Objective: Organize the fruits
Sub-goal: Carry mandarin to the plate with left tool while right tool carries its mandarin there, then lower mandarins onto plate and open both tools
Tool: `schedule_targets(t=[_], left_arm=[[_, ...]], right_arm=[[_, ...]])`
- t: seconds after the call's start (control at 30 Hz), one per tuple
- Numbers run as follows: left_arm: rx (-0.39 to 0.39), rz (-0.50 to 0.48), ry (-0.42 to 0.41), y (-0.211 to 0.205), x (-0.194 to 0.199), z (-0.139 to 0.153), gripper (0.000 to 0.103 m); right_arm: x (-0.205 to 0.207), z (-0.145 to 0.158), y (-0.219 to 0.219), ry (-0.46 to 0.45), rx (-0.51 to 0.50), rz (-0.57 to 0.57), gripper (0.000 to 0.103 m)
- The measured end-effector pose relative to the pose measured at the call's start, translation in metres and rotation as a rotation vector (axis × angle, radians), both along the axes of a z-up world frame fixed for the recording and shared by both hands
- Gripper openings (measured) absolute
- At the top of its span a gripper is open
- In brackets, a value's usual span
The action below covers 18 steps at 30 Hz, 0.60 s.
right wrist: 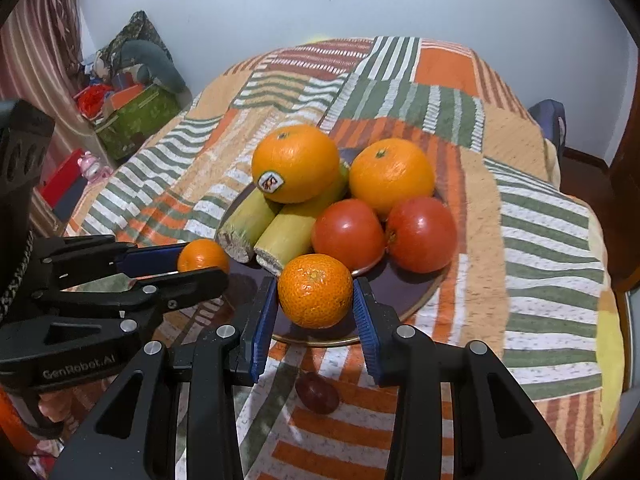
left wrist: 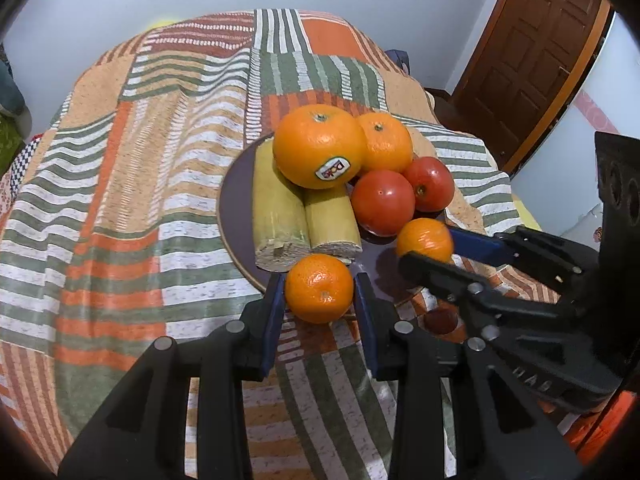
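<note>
My left gripper (left wrist: pixel 320 280) is shut on a small mandarin (left wrist: pixel 319 294), held over the near rim of a dark plate (left wrist: pixel 236 200). My right gripper (right wrist: pixel 316 284) is shut on a second small mandarin (right wrist: pixel 315 296) above the plate's (right wrist: pixel 404 288) near edge. Each wrist view shows the other gripper beside it with its mandarin: the right gripper (left wrist: pixel 430 245) and the left gripper (right wrist: pixel 203 262). On the plate lie a large stickered orange (left wrist: pixel 318 146), another orange (left wrist: pixel 386 142), two tomatoes (left wrist: pixel 382 202) and two cut green cane pieces (left wrist: pixel 280 216).
A striped patchwork cloth (left wrist: pixel 140 200) covers the table. A small dark red fruit (right wrist: pixel 317 392) lies on the cloth in front of the plate. Boxes and clutter (right wrist: pixel 132 120) stand on the floor to the left, and a wooden door (left wrist: pixel 532 60) is at the right.
</note>
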State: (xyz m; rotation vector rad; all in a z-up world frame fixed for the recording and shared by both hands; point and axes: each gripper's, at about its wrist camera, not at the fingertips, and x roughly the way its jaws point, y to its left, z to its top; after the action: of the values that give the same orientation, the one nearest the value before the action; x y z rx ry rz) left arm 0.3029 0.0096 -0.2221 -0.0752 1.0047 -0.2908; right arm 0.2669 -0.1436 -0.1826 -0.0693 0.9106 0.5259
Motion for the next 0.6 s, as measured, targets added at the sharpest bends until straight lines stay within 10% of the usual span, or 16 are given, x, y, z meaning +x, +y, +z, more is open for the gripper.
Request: schedule_targets(t=[0.6], left_arm=[[0.005,0.001,0.038,-0.002,0.010,-0.017,0.036]], right_arm=[[0.009,-0.016,-0.003,0.055,0.015,-0.008,0.036]])
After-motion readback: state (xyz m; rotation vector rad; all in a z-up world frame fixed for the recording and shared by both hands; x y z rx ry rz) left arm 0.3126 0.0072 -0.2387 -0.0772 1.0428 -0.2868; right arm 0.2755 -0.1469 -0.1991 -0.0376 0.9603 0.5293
